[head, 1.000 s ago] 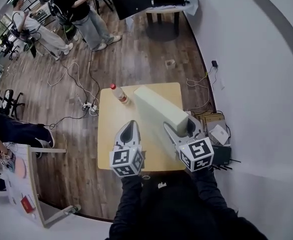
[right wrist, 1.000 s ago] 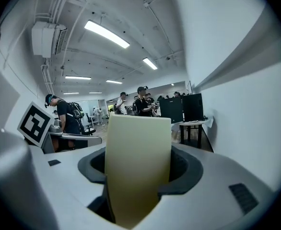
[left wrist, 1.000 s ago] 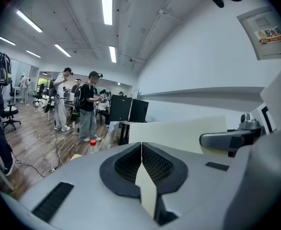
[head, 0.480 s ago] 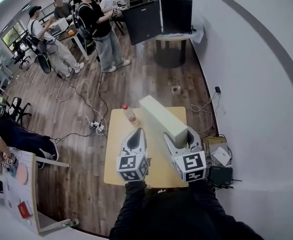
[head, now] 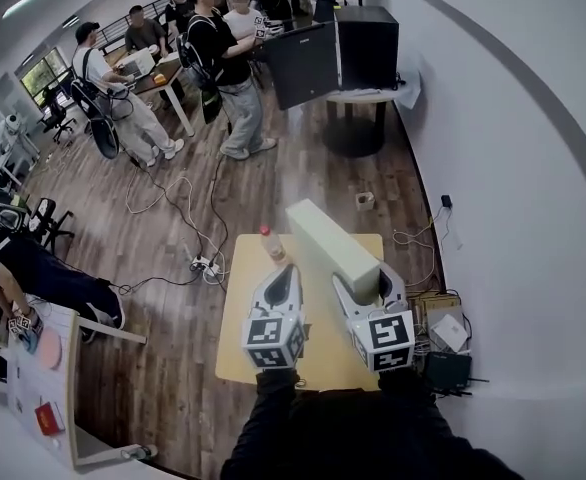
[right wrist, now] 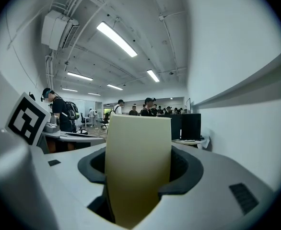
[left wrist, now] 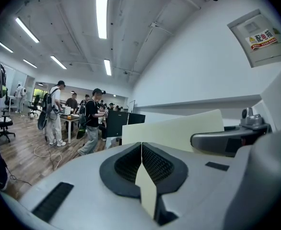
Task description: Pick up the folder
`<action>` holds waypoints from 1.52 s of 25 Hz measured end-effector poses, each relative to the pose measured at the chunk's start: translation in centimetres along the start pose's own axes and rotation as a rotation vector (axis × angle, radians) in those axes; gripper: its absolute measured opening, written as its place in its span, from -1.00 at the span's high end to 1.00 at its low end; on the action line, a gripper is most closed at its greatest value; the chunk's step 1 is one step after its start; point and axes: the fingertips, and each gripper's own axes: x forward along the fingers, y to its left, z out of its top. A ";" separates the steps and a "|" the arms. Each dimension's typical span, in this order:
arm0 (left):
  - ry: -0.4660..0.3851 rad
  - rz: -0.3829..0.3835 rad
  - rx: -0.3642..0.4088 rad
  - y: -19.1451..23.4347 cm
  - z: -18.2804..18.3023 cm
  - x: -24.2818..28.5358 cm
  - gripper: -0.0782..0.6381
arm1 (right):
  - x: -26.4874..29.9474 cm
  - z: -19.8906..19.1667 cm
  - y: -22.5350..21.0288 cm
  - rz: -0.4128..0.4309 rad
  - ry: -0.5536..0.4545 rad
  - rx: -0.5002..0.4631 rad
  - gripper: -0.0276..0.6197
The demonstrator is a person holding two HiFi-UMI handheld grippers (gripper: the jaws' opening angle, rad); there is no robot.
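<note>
Sleeves [head: 265, 430], dark, at the near edge of the head view. Just ahead, right gripper [head: 365, 280]: clamps a cream box folder [head: 328, 240] by its near end, jaws spread partway and pressed against both broad sides. Holds it clear above the right half of a small wooden table [head: 235, 348], long body running away toward the far edge and past it. Beside it on the left, apart from the folder, left gripper [head: 289, 270]: jaws closed together tip to tip. Farther on, near the table's far left corner, an upright bottle [head: 271, 242]. Beyond, cables [head: 188, 203] strewn across the wood floor [head: 153, 268], then a black screen [head: 301, 63] by a round table [head: 358, 96] and several people [head: 228, 63] standing.
</note>
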 end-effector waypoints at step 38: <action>-0.005 0.056 -0.017 2.9 0.5 -0.5 0.69 | 2.7 0.9 2.4 0.087 0.006 -0.036 0.04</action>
